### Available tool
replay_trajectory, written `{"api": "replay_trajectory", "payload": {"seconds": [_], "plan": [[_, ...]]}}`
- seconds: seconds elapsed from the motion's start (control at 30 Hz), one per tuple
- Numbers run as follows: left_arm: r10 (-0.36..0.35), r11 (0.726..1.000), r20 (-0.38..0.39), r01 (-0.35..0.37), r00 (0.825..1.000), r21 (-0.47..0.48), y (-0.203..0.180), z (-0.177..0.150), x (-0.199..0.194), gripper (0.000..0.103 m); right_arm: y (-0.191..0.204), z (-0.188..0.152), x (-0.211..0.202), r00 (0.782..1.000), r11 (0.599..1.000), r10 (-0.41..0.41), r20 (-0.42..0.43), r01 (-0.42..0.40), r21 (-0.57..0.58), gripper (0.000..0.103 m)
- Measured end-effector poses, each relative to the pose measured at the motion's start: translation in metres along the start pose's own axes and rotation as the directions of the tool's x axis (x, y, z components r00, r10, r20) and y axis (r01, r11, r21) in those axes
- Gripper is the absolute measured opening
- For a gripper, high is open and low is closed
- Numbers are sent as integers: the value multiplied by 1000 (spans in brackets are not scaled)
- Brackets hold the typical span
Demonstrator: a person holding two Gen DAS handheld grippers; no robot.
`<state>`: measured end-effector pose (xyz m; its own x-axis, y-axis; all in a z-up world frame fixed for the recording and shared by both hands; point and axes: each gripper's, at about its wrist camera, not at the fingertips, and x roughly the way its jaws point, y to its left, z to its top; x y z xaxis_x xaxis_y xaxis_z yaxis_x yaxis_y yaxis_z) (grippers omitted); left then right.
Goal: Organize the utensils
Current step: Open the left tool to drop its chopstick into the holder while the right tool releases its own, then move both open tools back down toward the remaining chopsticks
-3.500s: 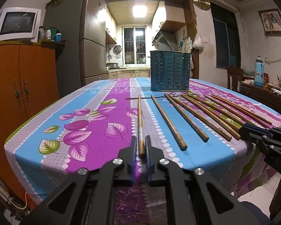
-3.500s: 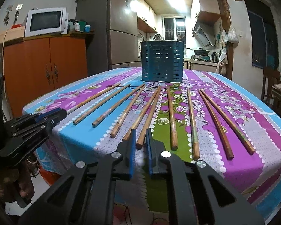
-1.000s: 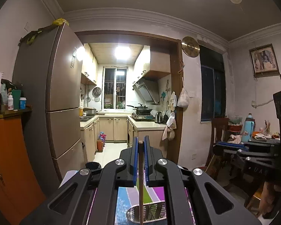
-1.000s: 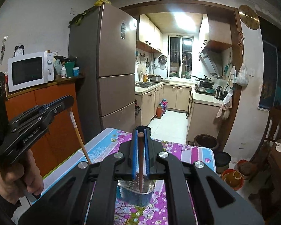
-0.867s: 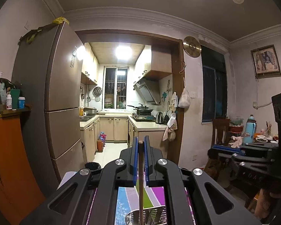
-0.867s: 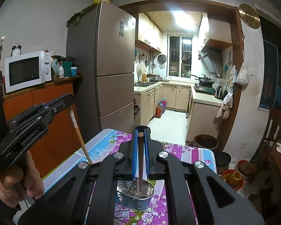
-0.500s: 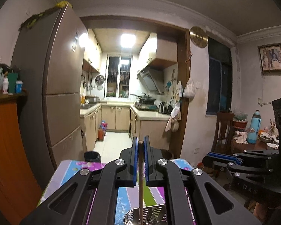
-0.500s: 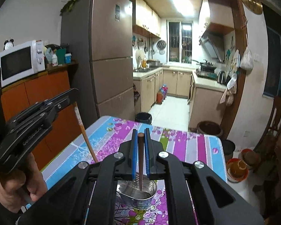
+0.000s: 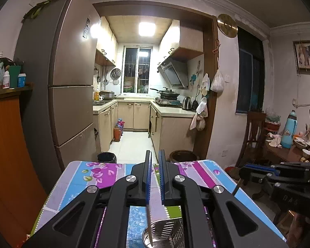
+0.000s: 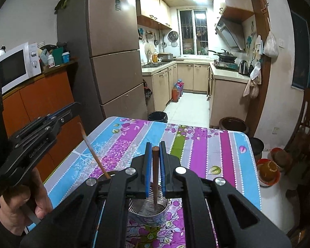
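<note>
Right wrist: right hand-held gripper (image 10: 155, 165) clenches slim wooden chopstick (image 10: 155, 177) above perforated metal holder (image 10: 148, 211).

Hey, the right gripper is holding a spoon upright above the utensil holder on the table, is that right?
Not quite: it is a chopstick, not a spoon. The right wrist view shows the right gripper holding it upright between its fingers above the utensil holder on the table.

Home kitchen-diner: fridge (image 9: 72, 78), stove (image 9: 167, 101).
</note>
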<state>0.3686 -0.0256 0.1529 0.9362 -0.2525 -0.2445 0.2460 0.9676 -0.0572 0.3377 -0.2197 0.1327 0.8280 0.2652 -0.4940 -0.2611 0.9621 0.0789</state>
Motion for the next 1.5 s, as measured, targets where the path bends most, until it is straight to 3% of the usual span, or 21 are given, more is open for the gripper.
{"api": "replay_trajectory", "payload": {"seconds": [0.07, 0.1, 0.17, 0.23, 0.37, 0.5, 0.67, 0.77, 0.93, 1.03, 1.23, 1.5], "plan": [[8, 1000, 0, -8, 1000, -4, 2, 0, 1, 28, -2, 0, -3, 1000, 1000, -7, 8, 7, 4, 13], [13, 1000, 3, -13, 1000, -5, 3, -1, -1, 30, -3, 1, -6, 1000, 1000, -8, 17, 8, 9, 17], [20, 1000, 5, -19, 1000, -8, 5, 0, -2, 33, -6, 3, -12, 999, 1000, -12, 35, 11, 18, 37], [29, 1000, 9, -29, 1000, -8, 8, 2, -8, 38, -9, 5, -20, 999, 1000, -15, 52, 13, 28, 42], [32, 999, 25, -32, 999, -17, 14, 1, -35, 48, -10, 5, -52, 996, 1000, -12, 91, 10, 25, 43], [30, 1000, 82, -30, 996, 4, 19, -15, -104, 66, -5, -12, -112, 988, 999, 41, 151, -40, -6, 45], [17, 995, 116, -29, 993, 96, 23, -80, -193, 81, 8, -90, -203, 960, 994, 108, 258, -98, -53, 51], [15, 995, 70, -22, 997, 94, 31, -139, -230, 81, 13, -155, -225, 956, 993, 115, 268, -112, -28, 51], [20, 997, -24, -18, 1000, 74, 32, -227, -251, 81, 18, -259, -225, 967, 995, 40, 253, -61, 75, 50], [14, 998, -90, -9, 996, 55, 29, -274, -256, 81, 32, -304, -214, 977, 994, 8, 214, -30, 101, 37], [20, 998, -115, -13, 993, 60, 18, -316, -260, 81, 70, -347, -181, 993, 1000, -17, 114, 16, 11, 29], [-4, 991, -144, 23, 990, 130, 0, -336, -253, 65, 89, -376, -151, 999, 999, -28, 36, 29, -20, 20]]}}
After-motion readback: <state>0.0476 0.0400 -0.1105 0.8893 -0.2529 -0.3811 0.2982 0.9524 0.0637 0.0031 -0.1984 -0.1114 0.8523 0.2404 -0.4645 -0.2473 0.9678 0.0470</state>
